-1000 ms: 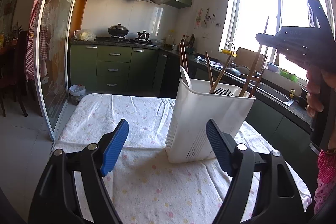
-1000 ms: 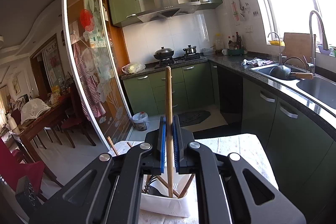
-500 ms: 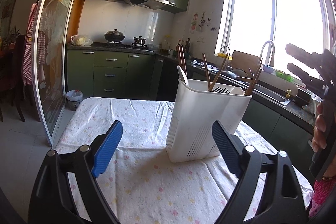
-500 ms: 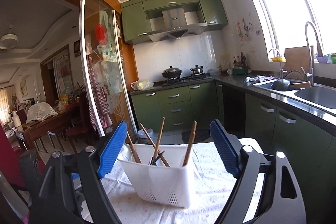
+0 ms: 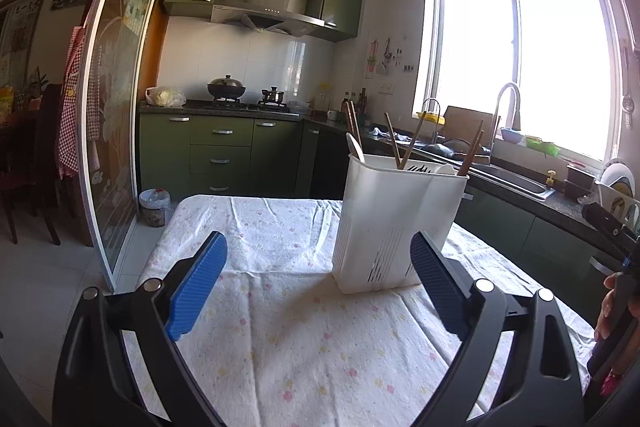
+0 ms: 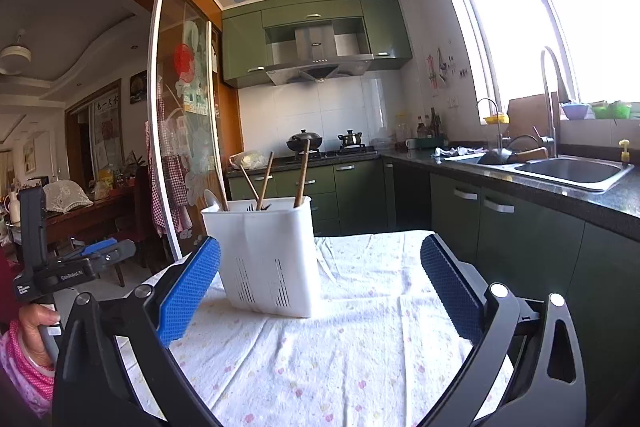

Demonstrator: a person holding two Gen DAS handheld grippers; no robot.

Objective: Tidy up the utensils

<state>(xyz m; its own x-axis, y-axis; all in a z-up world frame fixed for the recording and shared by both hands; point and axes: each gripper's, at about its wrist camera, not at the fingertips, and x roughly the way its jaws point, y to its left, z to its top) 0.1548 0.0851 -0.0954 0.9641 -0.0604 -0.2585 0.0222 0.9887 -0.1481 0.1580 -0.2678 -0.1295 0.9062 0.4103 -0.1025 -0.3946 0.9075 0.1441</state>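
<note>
R gripper [image 6: 320, 291] has let go of the wooden chopstick it had clamped a sec ago; jaws opening wide, nothing between them. That stick now stands w/ the other chopsticks [image 6: 302, 173] in the white utensil holder [image 6: 268, 259] on the floral tablecloth [image 6: 340, 355]. L gripper [image 5: 318, 285] also opening, empty, so prob. task nearly done.

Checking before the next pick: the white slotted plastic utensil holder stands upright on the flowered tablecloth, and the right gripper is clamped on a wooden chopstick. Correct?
Not quite. The right gripper holds nothing; the right wrist view shows its jaws opening, empty. The wooden chopsticks stand inside the white slotted plastic utensil holder, upright on the flowered tablecloth.
</note>
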